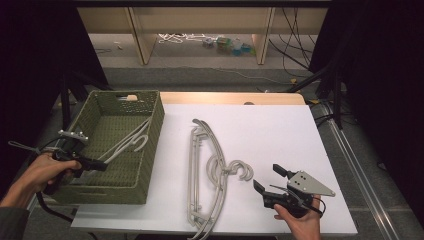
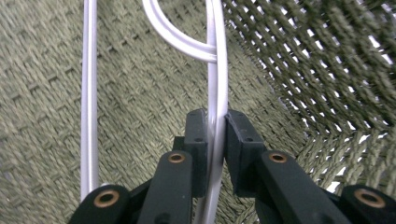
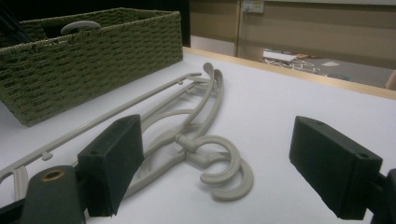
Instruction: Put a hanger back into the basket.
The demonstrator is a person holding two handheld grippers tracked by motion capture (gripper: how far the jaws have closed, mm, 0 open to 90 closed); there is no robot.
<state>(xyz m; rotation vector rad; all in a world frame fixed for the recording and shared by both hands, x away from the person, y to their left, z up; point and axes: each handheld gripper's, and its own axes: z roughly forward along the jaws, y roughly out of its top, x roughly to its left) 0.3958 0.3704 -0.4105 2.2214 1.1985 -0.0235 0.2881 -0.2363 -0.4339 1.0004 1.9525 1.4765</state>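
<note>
Hanger (image 2: 217, 70) (thin, glossy white plastic rods) sits pinched in the left claw (image 2: 217, 140) over the woven basket (image 2: 322, 60).

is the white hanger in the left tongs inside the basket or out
Inside: the left tongs grip the white hanger over the basket floor.

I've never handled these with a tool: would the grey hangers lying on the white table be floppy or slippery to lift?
The grey hangers look like thin moulded plastic, so probably stiff and light. Their smooth, narrow bars may slip or pivot between flat pads, as with the white hanger that the left gripper pinches. The two lie stacked with hooks together, so lifting one might drag the other.
</note>
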